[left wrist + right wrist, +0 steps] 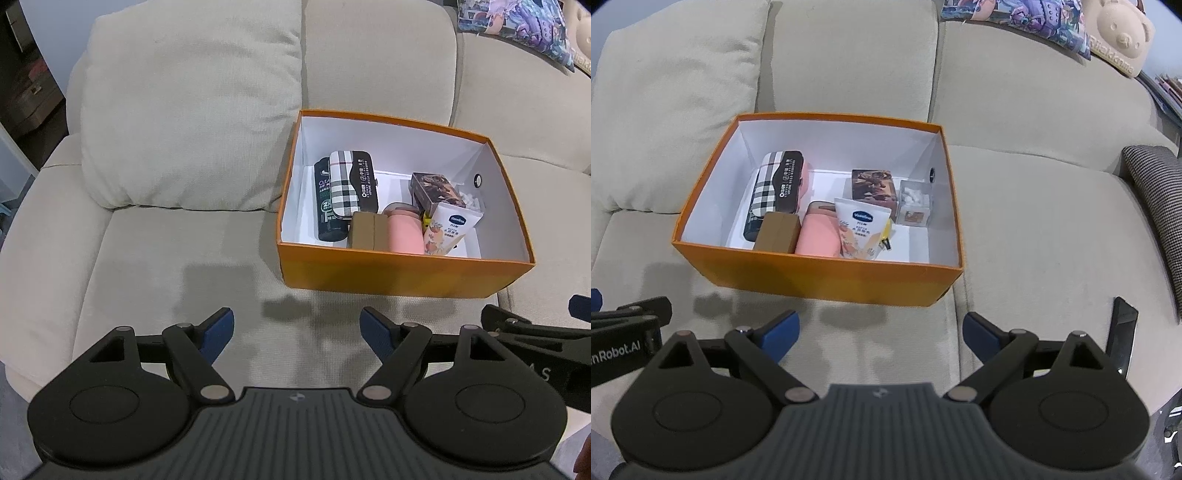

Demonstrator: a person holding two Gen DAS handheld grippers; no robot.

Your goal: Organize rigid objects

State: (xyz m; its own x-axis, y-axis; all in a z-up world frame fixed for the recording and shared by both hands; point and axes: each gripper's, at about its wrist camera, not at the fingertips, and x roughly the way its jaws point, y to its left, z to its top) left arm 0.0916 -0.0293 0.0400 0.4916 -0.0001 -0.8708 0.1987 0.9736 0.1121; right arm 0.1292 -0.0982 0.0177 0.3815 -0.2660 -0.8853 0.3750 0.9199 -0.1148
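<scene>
An orange box (399, 275) (820, 278) with white inside sits on the beige sofa seat. It holds a plaid case (345, 184) (777, 184), a dark bottle (327, 206), a brown box (367, 230) (777, 232), a pink case (404, 232) (816, 234), a white Vaseline tube (448, 227) (860, 229), a picture-printed box (436, 190) (873, 186) and a clear cube (915, 206). My left gripper (297, 332) is open and empty, in front of the box. My right gripper (881, 332) is open and empty, just before the box's near wall.
A beige cushion (184, 110) leans left of the box. A black flat object (1123, 332) lies on the seat at right. A grey knit cushion (1156, 192) sits far right. A printed pillow (1015, 18) and a bear plush (1119, 33) lie on the backrest.
</scene>
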